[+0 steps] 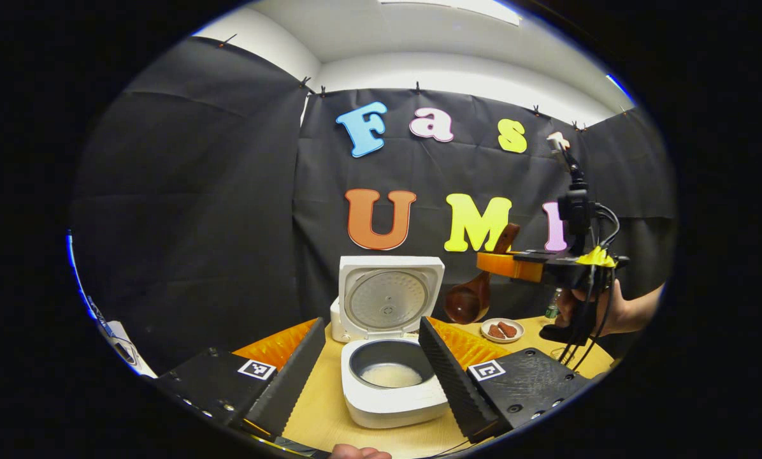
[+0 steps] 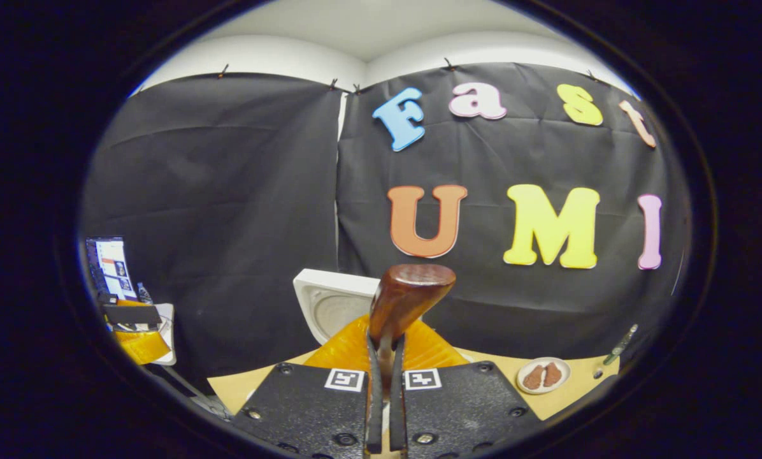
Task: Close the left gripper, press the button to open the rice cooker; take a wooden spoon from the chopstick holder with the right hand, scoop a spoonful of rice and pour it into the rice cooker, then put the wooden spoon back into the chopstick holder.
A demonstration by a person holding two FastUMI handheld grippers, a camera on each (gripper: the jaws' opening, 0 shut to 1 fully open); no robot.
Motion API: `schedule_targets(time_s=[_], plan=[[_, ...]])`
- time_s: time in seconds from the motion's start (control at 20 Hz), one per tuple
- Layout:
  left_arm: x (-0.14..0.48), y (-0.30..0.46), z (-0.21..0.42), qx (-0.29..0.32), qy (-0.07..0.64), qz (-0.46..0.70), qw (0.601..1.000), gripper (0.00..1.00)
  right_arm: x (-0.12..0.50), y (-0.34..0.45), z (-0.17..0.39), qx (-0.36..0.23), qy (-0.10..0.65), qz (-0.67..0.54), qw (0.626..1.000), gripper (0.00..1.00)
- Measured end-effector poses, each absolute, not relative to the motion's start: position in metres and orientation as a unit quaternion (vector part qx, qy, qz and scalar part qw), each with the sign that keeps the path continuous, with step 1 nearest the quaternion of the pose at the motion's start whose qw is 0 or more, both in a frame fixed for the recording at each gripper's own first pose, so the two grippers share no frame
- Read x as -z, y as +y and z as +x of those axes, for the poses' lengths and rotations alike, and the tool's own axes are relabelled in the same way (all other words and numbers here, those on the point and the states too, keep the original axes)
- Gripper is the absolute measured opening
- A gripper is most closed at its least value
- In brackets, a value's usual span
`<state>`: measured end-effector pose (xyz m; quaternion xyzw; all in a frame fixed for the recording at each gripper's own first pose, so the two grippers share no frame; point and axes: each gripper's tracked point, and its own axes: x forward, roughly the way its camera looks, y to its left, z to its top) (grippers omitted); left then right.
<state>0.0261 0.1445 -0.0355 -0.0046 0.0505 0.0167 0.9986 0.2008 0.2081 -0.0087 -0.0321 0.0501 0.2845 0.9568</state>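
Already the rice cooker [image 1: 390, 357] stands open on the table [image 1: 320, 408], rice in its pot, between the left gripper's [image 1: 371, 366] spread, empty fingers. The right gripper [image 2: 386, 382] pinches the wooden spoon [image 2: 406, 299] by its handle, aloft beside the cooker — a loose pinch could let it twist or drop. I cannot see the chopstick holder.

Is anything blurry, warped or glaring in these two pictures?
Left gripper view: sharp, though the fisheye bends the edges; a ceiling light glares at the top; the rice cooker is evenly lit. Right gripper view: the wooden spoon looms large with a soft sheen.
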Motion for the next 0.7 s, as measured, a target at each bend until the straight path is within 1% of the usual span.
schedule_targets(time_s=[0.15,0.3,0.4,0.45,0.5,0.7], plan=[[0.033,0.13,0.032,-0.007,0.053,-0.013,0.998,0.95,-0.002,0.156,0.195,-0.252,0.046,-0.006,0.967,0.1],[0.035,0.111,0.04,0.006,0.058,-0.015,0.998,0.95,-0.003,0.089,0.192,-0.2,0.044,0.004,0.979,0.1],[0.035,0.1,0.044,0.016,0.059,-0.011,0.998,0.95,0.004,0.041,0.191,-0.161,0.049,0.006,0.986,0.1],[0.035,0.095,0.047,0.02,0.06,-0.01,0.998,0.95,0.008,0.018,0.189,-0.141,0.054,0.01,0.988,0.12],[0.035,0.091,0.05,0.023,0.058,-0.01,0.998,0.95,0.013,-0.005,0.187,-0.121,0.06,0.017,0.991,0.1],[0.036,0.08,0.061,0.027,0.062,-0.01,0.998,0.95,0.037,-0.086,0.177,-0.048,0.089,0.048,0.994,0.1]])
